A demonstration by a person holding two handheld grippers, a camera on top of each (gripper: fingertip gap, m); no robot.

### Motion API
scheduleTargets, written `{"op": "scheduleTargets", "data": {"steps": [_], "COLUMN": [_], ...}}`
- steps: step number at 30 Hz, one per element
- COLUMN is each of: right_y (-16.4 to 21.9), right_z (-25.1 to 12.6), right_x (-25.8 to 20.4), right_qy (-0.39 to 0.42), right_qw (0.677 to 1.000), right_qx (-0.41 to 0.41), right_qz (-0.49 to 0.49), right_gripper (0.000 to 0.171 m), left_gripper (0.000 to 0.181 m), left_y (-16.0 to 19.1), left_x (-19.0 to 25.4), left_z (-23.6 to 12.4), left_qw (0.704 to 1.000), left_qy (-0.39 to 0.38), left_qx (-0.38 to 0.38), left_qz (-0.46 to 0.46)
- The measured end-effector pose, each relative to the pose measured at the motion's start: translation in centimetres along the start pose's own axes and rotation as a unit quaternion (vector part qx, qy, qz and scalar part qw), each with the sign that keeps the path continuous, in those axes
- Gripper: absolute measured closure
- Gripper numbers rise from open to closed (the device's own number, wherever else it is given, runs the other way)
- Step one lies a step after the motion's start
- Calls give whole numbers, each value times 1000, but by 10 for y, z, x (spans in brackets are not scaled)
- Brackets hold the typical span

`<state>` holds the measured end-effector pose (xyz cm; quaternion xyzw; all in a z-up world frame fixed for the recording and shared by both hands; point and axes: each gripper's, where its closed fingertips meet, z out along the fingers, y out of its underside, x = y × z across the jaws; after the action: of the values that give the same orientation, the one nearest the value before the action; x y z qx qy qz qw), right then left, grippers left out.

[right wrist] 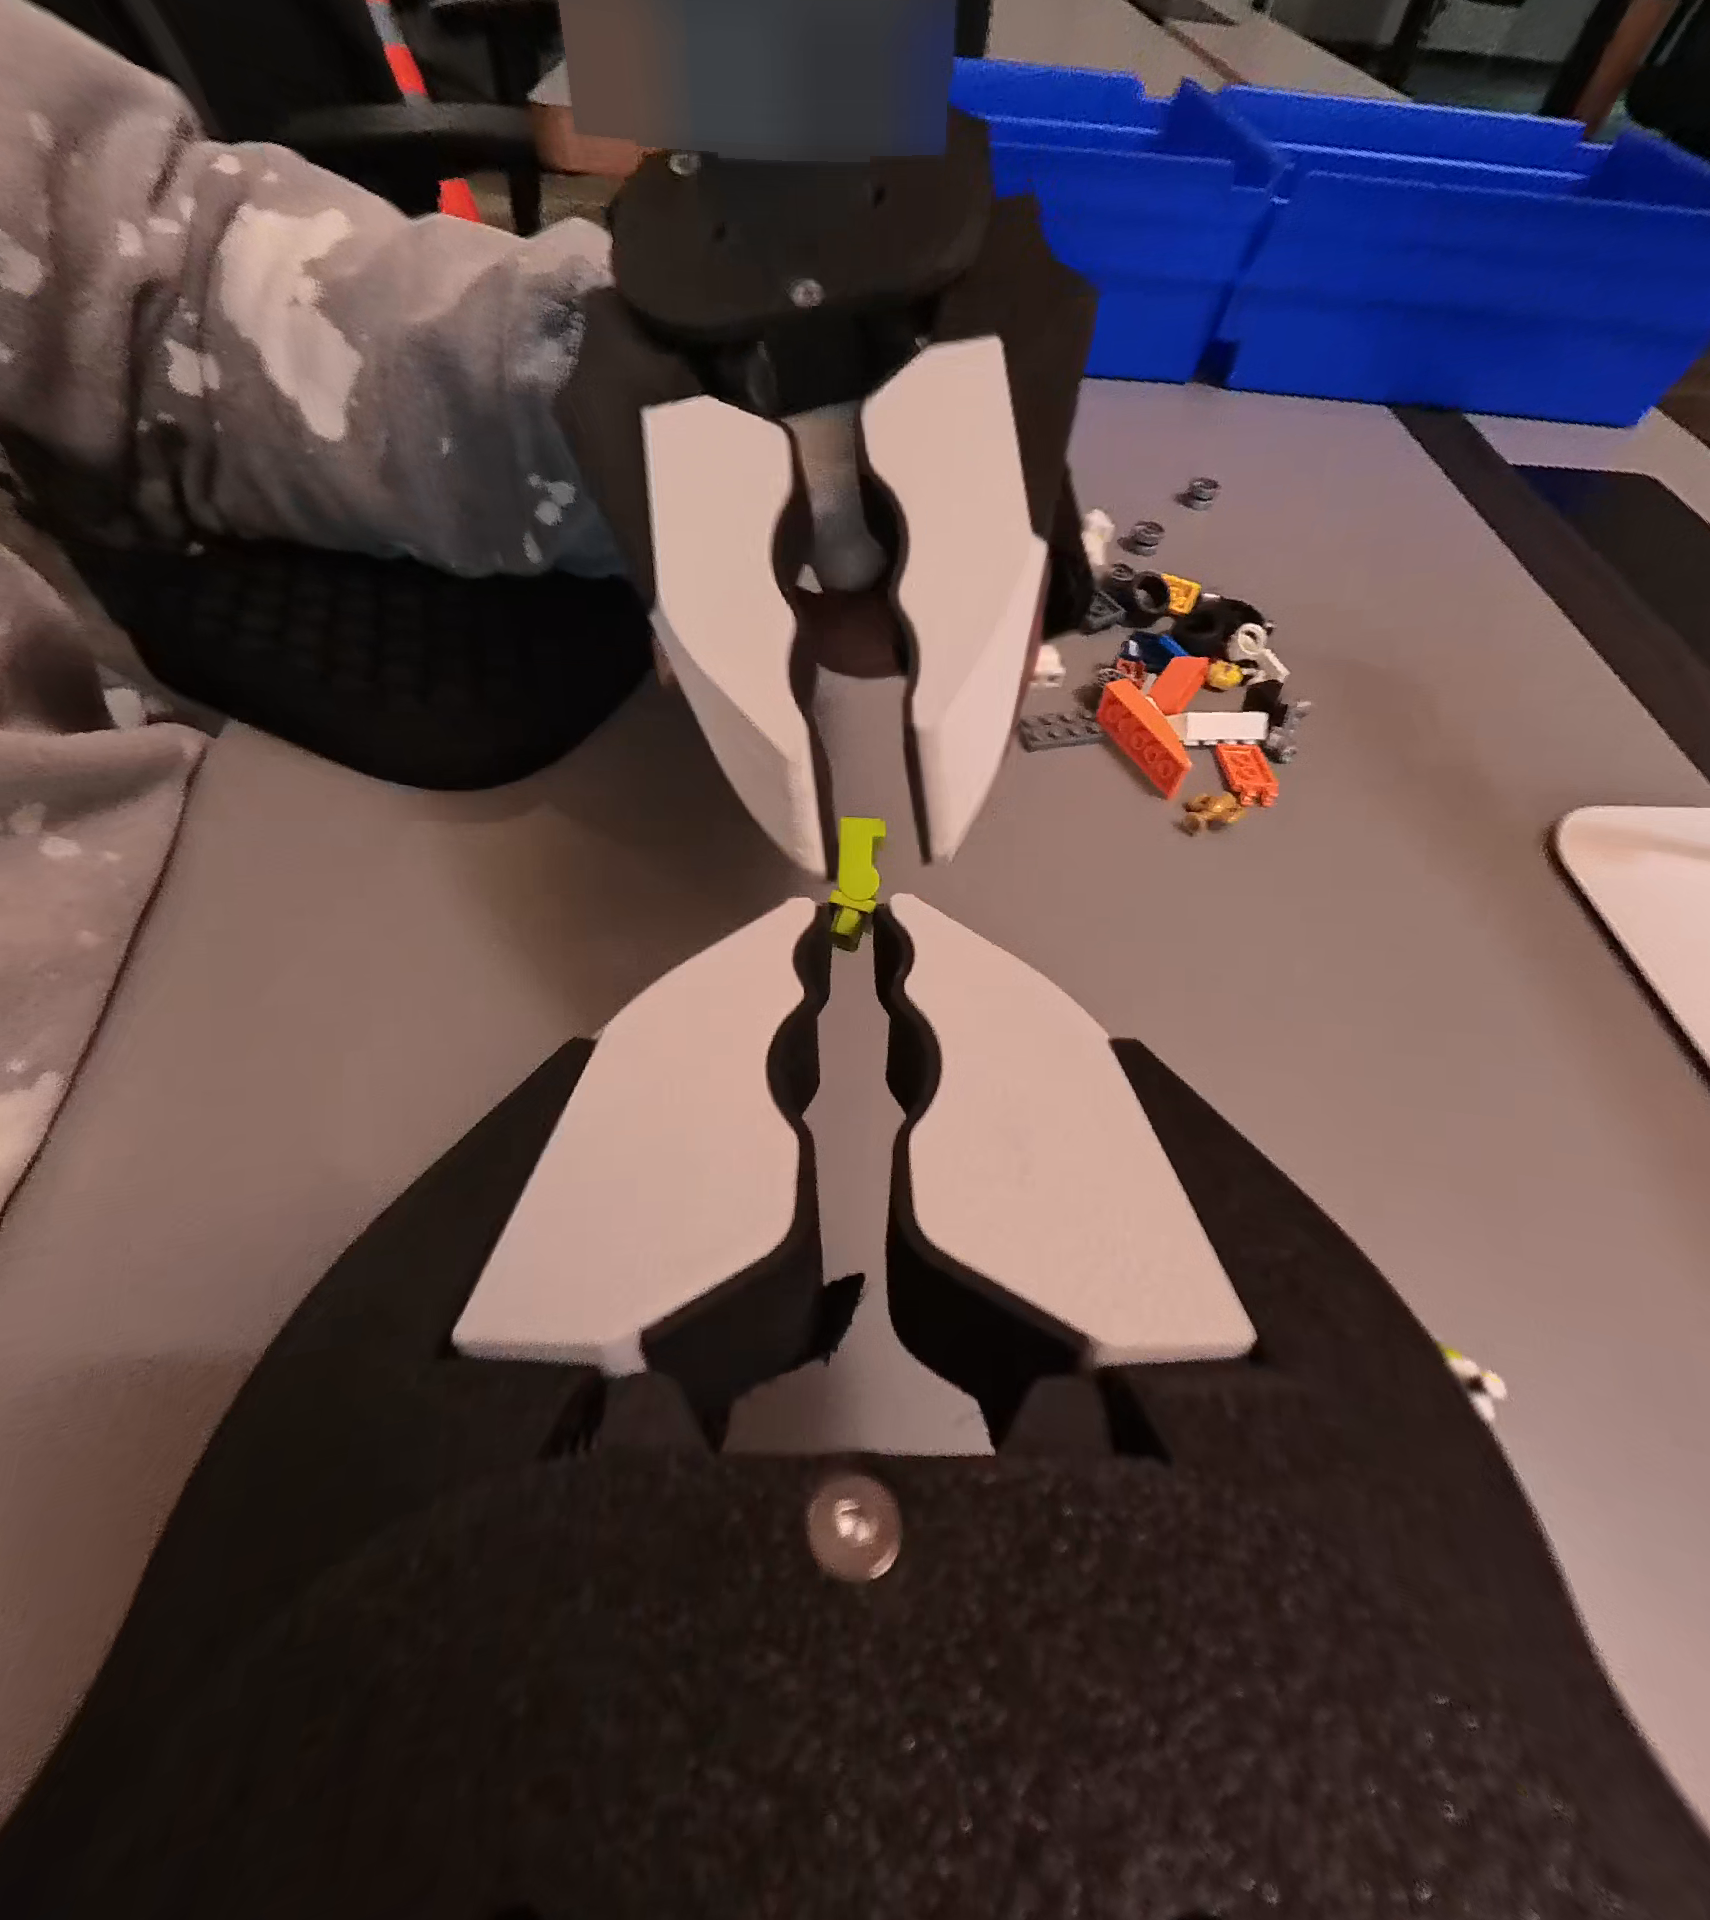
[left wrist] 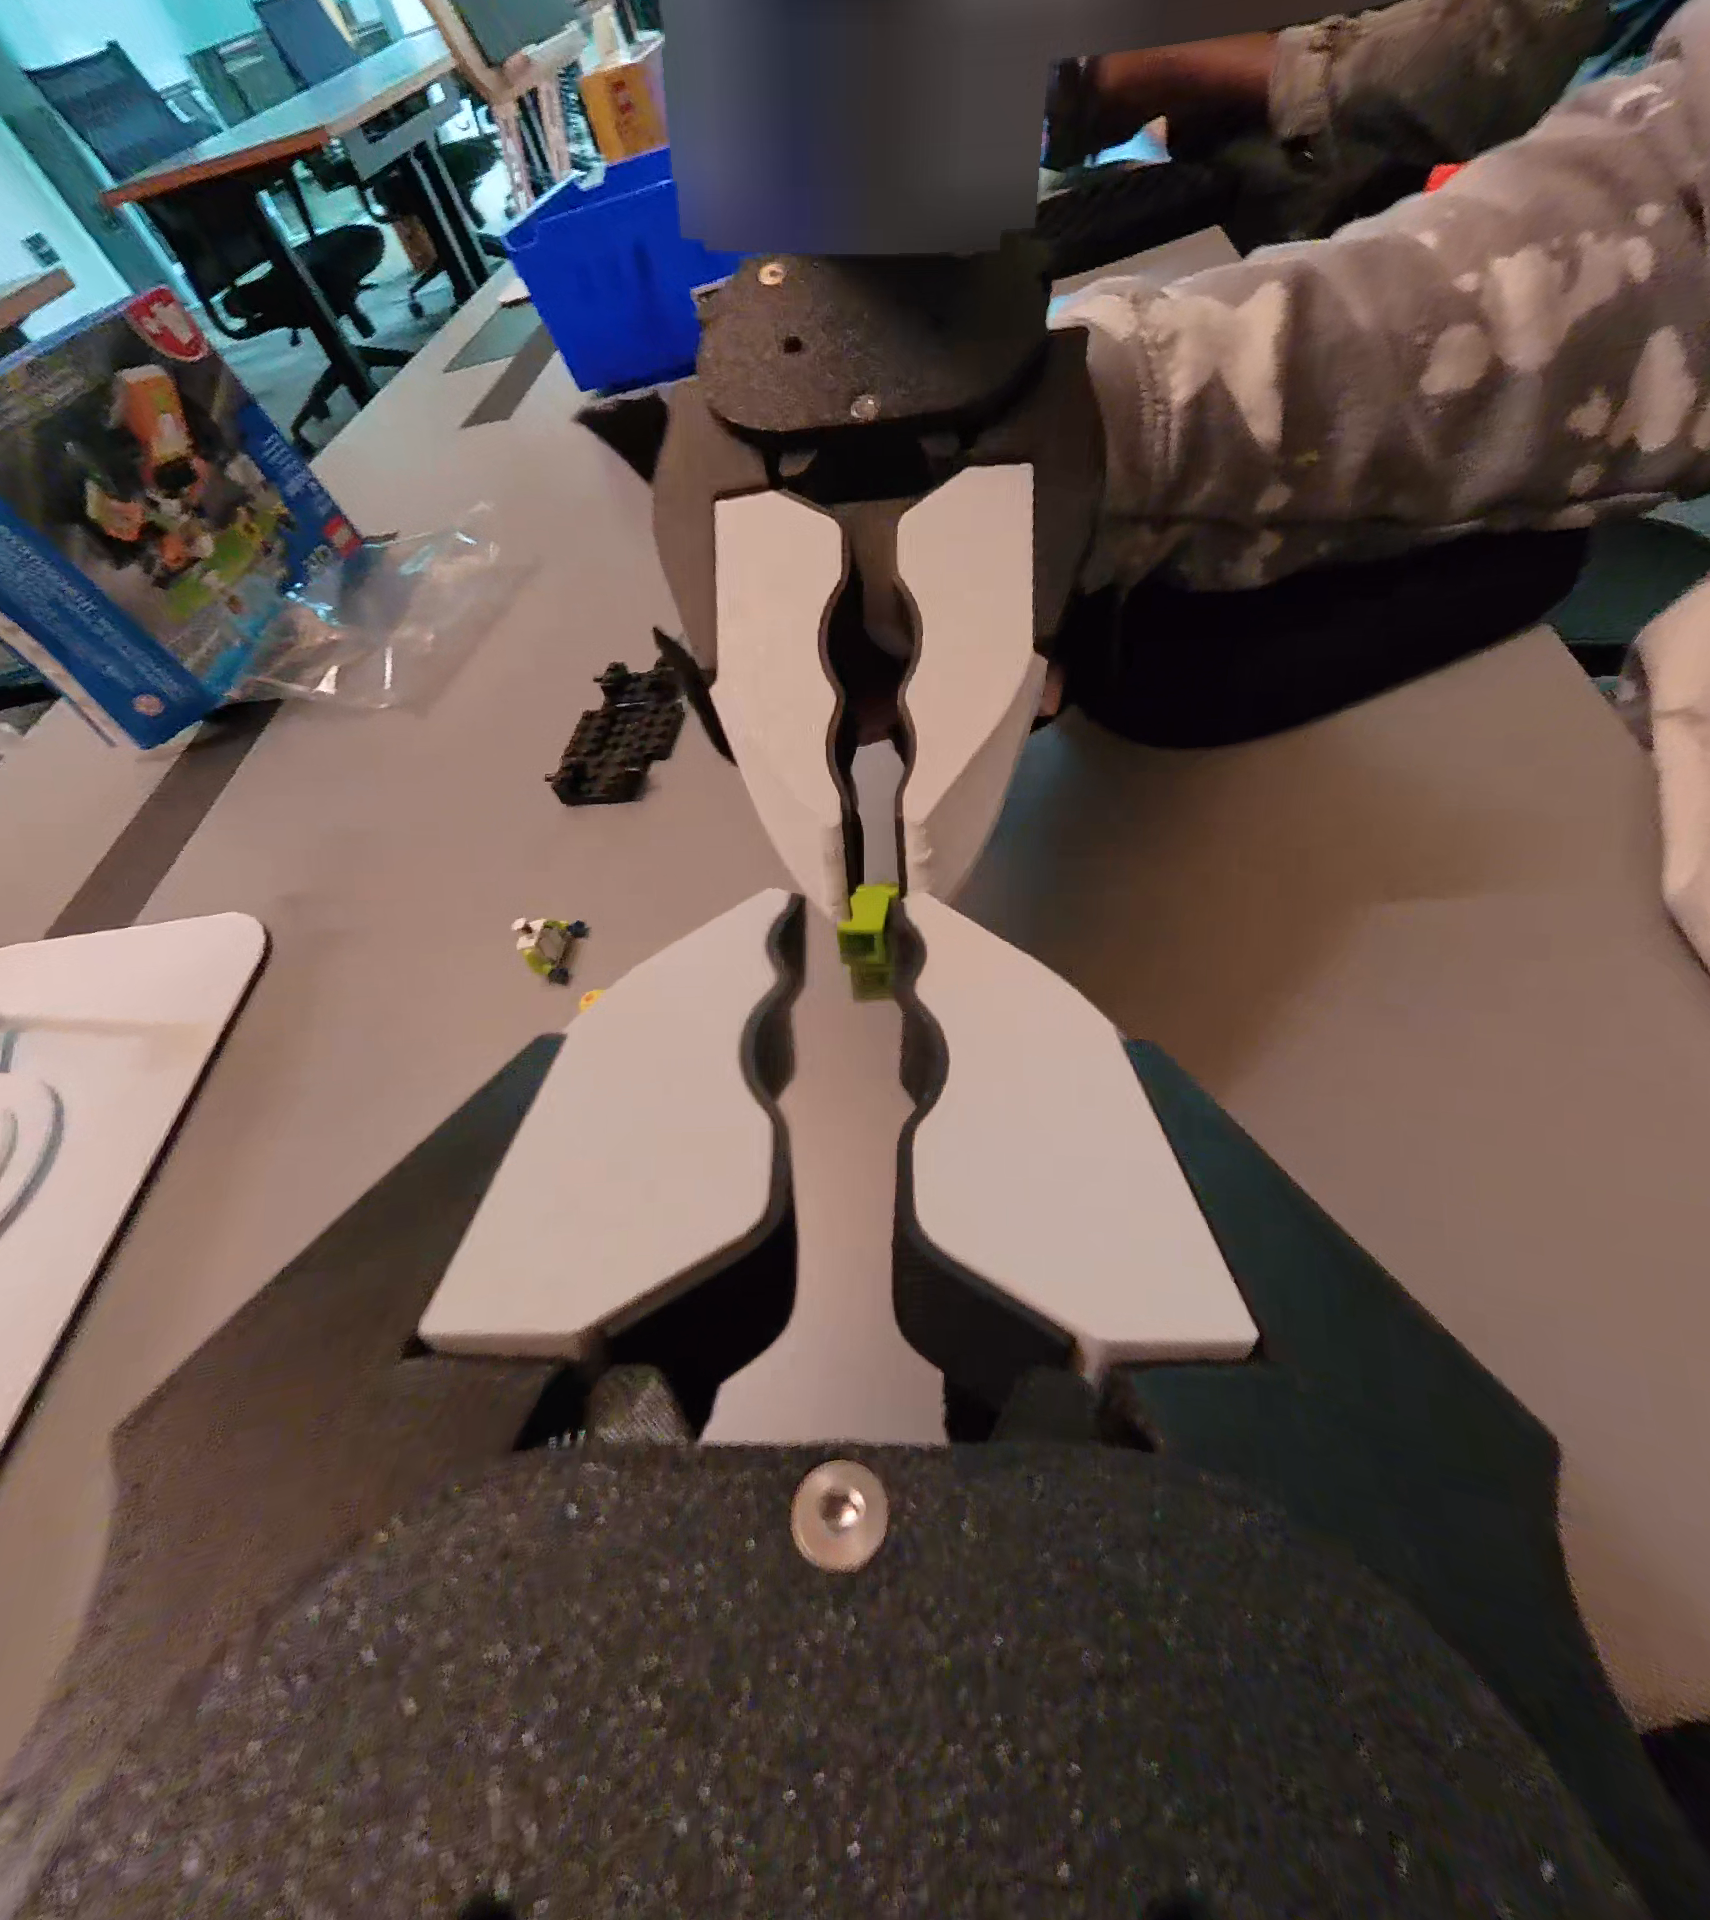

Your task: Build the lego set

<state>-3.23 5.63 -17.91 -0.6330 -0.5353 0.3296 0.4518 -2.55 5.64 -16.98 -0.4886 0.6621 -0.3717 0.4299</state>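
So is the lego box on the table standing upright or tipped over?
Upright but leaning. The lego box stands on its lower edge on the table, its top tilted away, beside a clear plastic bag.

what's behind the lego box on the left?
Behind the lego box: a clear plastic bag partly tucked behind it, desks and chairs farther back. The bag's hidden part and the table there are covered.

Lime-green lego piece [right wrist: 856, 878], orange bricks [right wrist: 1147, 740], blue bins [right wrist: 1453, 270], grey table [right wrist: 1298, 1039], mottled grey-white sleeve [left wrist: 1402, 384]
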Motion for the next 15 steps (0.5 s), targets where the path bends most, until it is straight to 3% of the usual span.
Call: {"op": "scheduleTargets", "data": {"steps": [3,10,13,15], "right_y": [4,0,-6,-8], "right_z": [1,-7,-6,-6], "right_x": [-9,-35,-38,-30], "right_qy": [-20,-114,-112,-81], "right_qw": [999,992,992,995], "right_qx": [-16,-12,7,11], "right_qz": [-26,-59,-62,-57], "right_gripper": [164,164,164,164], "left_gripper": [173,173,174,174], "left_y": [3,-9,-13,-14], "left_x": [13,38,40,32], "left_z": [4,2,-4,-4], "left_qw": [999,985,971,974], "left_qy": [32,154,197,175], "left_qx": [-12,41,74,86], "left_qz": [13,-60,-109,-116]}}
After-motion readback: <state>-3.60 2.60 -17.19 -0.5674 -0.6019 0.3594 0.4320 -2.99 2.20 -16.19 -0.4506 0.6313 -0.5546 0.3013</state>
